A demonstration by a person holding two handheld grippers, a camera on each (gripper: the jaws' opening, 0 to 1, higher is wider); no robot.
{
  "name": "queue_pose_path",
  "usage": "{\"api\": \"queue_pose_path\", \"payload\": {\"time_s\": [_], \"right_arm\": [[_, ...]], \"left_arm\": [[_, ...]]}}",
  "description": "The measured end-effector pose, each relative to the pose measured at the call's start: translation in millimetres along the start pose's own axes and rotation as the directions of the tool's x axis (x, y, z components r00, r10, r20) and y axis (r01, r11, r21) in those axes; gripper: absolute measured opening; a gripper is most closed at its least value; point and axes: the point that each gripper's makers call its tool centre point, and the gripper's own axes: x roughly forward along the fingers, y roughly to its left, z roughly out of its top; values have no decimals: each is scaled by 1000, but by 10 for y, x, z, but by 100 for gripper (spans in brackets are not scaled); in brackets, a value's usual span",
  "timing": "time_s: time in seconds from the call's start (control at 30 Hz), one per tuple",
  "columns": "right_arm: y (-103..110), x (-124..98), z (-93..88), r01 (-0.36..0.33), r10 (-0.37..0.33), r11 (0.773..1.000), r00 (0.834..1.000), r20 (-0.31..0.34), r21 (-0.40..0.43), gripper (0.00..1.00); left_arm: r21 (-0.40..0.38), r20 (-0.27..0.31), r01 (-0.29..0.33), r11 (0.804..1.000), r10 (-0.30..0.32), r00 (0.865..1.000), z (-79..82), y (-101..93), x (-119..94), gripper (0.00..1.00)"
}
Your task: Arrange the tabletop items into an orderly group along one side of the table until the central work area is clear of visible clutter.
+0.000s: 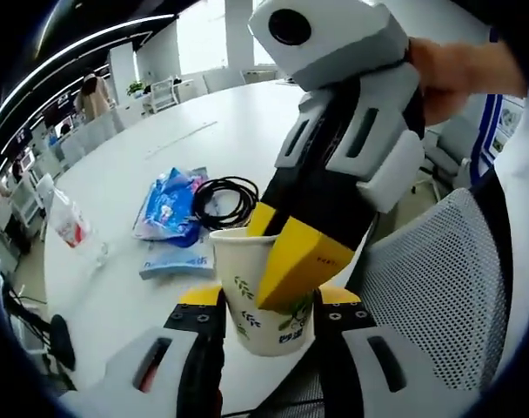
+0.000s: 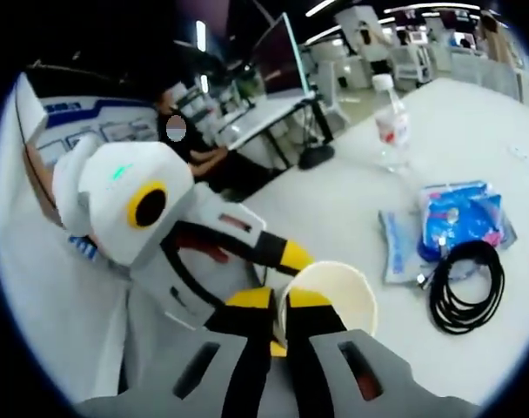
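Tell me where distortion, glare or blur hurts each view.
Left gripper view: fisheye bends the table edge; window glare behind; the paper cup is sharp. Right gripper view: the bottle and far desks are soft; the cable is clear; the near tongs are slightly blurred.

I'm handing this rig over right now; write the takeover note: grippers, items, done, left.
Right gripper: shut on the paper cup, pinching its rim, one jaw inside.
Left gripper: jaws either side of the cup; grip unclear.
Items: cup near the table edge; black cable, blue packets and water bottle further in.
Done: cup picked out.
Left: line cable, packets and bottle up along one side with the cup.
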Motion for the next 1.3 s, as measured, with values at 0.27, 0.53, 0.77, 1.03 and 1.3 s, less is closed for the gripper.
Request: {"api": "queue_pose_path", "payload": {"time_s": [0.27,0.53,0.77,1.03,1.3], "right_arm": [[-121,-75,-8,58,-59,998,998,32,34,0],[-270,-170,-110,123,-127,988,991,43,90,0],[-395,-249,-203,168,-175,977,984,43,130,0],[-508,-349,-238,200,-210,967,976,51,158,0],[-588,-393,-232,216,-227,961,973,48,169,0]], "left_arm": [[-50,-3,-26,998,26,1000,-73,83,-15,36],[-168,-2,-54,984,54,999,-196,149,-41,37],[-269,8,-87,959,92,996,-272,282,-75,36],[-404,18,-163,900,185,982,-375,547,-147,36],[-494,14,-191,848,228,974,-506,677,-227,36]]}}
